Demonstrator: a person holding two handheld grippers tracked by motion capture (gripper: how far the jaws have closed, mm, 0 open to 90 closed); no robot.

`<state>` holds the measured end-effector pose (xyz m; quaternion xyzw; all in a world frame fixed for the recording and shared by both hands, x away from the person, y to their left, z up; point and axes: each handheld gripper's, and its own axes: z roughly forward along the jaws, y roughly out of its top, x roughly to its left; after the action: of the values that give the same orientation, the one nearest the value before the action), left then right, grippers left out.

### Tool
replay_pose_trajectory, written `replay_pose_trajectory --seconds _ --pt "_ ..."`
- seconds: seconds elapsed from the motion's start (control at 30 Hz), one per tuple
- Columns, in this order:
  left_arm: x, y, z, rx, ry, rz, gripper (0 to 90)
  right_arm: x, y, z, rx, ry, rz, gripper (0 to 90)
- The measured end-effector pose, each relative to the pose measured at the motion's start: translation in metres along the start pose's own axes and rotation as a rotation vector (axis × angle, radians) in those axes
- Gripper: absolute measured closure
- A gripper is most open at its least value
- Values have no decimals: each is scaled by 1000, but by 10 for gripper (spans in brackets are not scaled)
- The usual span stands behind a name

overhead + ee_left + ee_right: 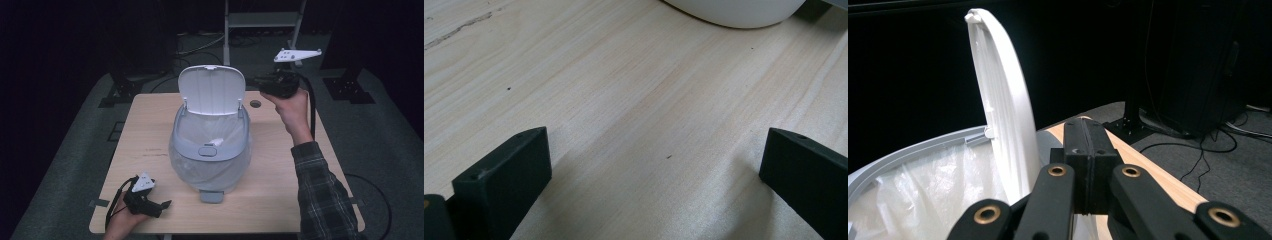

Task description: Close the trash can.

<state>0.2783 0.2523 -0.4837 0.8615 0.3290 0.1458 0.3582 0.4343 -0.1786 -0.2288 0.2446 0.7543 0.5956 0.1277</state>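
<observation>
A white and grey pedal bin (210,160) stands mid-table with its lid (212,90) raised upright and a clear plastic liner (933,185) inside. A small white scrap (215,141) lies in the liner near the front rim. My right gripper (257,82) is held in the air just right of the lid's edge, and its jaws are shut with nothing between them (1088,135). The lid (1003,100) rises close on its left. My left gripper (162,206) rests low at the table's front left. It is open over bare wood (656,150), and the bin's base (739,12) lies ahead of it.
The light wooden table (280,190) has a round cable hole (255,104) behind the bin at the right. The bin's foot pedal (211,196) sticks out toward the front edge. Dark stands and cables sit on the grey floor beyond the table.
</observation>
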Motion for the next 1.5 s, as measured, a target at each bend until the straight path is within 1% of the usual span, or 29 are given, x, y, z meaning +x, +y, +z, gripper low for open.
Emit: replay_pose_trajectory --seconds 0.13,0.2,0.27,0.43,0.6,0.73,0.97,1.1,1.33,1.5 --pt "0 0 0 0 0 0 0 0 4 8 1 14 -4 897" --pt "0 0 0 0 0 0 0 1 6 10 1 32 -10 897" --pt "0 0 0 0 0 0 0 3 7 10 -1 37 -20 898" --pt "0 0 0 0 0 0 0 5 5 6 -5 101 -27 898" --pt "0 0 0 1 -2 1 0 15 3 3 -2 139 -50 898" --pt "0 0 0 1 -2 1 0 23 -2 0 4 161 -57 897" --pt "0 0 0 1 -2 1 0 37 -10 -6 23 173 -73 897" --pt "0 0 0 1 -2 1 0 43 -13 -9 20 196 -74 898" --pt "0 0 0 1 -2 1 0 57 -20 -7 46 228 -85 897" --pt "0 0 0 0 -1 1 0 70 -22 -4 67 245 -95 897"
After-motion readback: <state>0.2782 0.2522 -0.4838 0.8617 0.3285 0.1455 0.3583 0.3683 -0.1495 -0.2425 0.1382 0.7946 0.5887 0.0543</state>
